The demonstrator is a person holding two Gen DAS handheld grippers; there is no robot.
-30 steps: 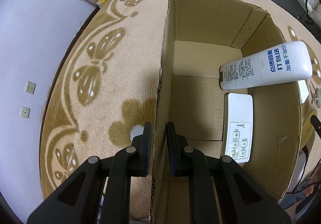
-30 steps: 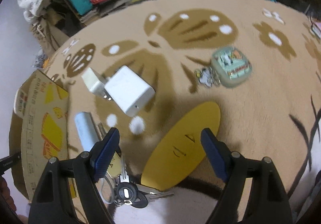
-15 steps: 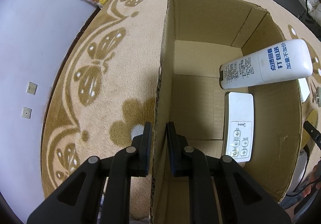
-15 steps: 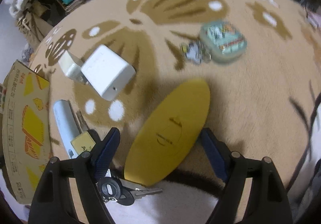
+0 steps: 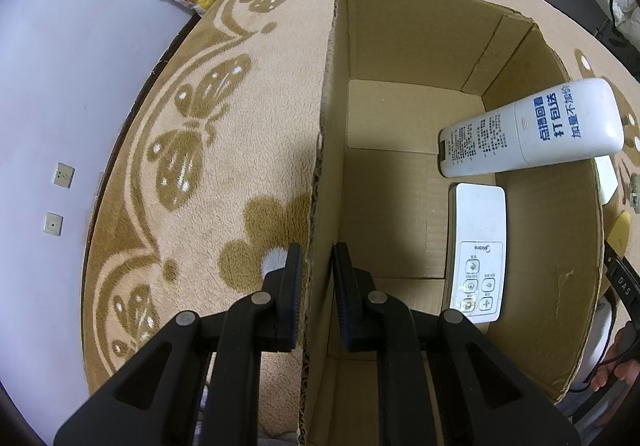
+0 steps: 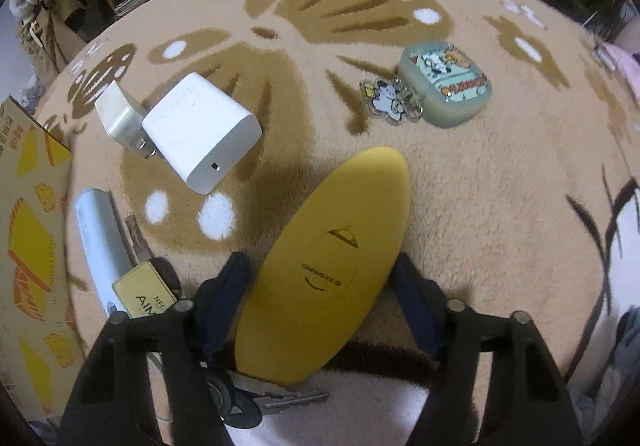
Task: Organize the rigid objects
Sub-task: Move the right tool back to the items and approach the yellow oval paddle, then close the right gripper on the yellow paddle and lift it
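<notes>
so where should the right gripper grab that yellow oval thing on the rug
Across its narrow width, near the middle, coming straight down. The yellow oval case lies flat and long on the rug, and the open right gripper already straddles it, a finger at each long edge. Gripping lengthwise looks too wide.

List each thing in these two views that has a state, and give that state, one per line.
Cardboard box: open, upright on the rug.
Left gripper: shut on the box wall.
Flat remote: lying on the box floor, buttons up.
Long remote: tilted, leaning on the box rim.
Right gripper: open, straddling the yellow oval case.
Yellow oval case: closed, flat on the rug.
</notes>
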